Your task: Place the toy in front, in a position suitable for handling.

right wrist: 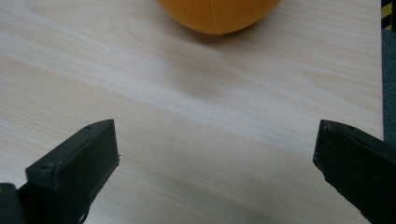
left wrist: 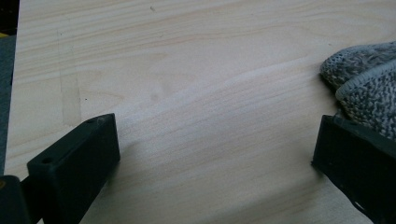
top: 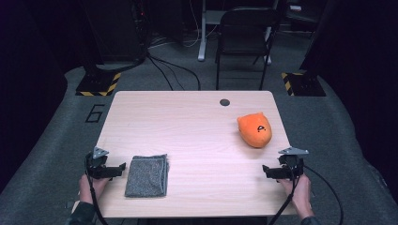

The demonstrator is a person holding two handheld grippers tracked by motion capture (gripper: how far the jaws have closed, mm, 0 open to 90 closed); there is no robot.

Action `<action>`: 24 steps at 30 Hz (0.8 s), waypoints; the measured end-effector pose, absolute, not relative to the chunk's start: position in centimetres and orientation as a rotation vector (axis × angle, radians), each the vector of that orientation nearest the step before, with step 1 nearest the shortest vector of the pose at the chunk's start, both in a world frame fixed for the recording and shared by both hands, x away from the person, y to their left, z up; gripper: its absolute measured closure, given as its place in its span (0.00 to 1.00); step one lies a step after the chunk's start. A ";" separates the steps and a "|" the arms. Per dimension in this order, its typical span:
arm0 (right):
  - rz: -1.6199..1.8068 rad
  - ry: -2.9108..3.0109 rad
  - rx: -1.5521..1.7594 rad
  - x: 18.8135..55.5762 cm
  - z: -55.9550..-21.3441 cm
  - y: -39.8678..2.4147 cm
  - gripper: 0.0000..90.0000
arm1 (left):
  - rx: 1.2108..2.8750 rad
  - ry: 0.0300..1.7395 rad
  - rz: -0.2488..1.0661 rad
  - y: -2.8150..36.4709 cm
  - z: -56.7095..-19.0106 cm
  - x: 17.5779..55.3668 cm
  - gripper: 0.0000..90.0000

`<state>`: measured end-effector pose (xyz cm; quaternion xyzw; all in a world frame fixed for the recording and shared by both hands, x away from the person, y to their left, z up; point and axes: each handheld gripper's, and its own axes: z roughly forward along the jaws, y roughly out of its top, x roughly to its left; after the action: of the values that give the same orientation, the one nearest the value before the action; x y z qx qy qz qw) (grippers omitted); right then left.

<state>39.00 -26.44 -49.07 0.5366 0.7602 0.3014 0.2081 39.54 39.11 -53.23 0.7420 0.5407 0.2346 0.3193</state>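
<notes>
A folded grey knitted cloth (top: 147, 175) lies near the table's front left; its corner (left wrist: 364, 86) shows at the right of the left gripper view. An orange plush toy (top: 255, 130) with a black mark rests at the right, and its rounded underside (right wrist: 218, 14) tops the right gripper view. My left gripper (top: 109, 169) stands open just left of the cloth, with bare wood between its jaws (left wrist: 215, 154). My right gripper (top: 277, 170) is open near the front right edge, a short way in front of the toy, and holds nothing (right wrist: 217, 158).
The light wooden table (top: 187, 122) has a dark round grommet (top: 225, 102) near its far edge. Beyond it stand a black folding chair (top: 244, 35), cables on the floor and yellow-black striped bases (top: 98, 84).
</notes>
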 end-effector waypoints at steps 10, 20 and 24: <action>0.922 2.084 1.500 41.5 -46.5 -26.1 0.00 | 1.953 1.421 0.614 39.1 -53.2 39.5 0.00; 0.970 2.082 1.485 43.3 -45.1 -24.6 0.00 | 1.953 1.421 0.614 39.1 -53.2 39.5 0.00; 0.979 2.074 1.485 44.2 -44.8 -24.2 0.00 | 1.950 1.421 0.617 39.1 -53.2 39.5 0.00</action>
<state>44.18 -24.16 -44.77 0.5320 0.7434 0.3508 0.2032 39.54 39.11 -53.24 0.7418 0.5407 0.2348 0.3196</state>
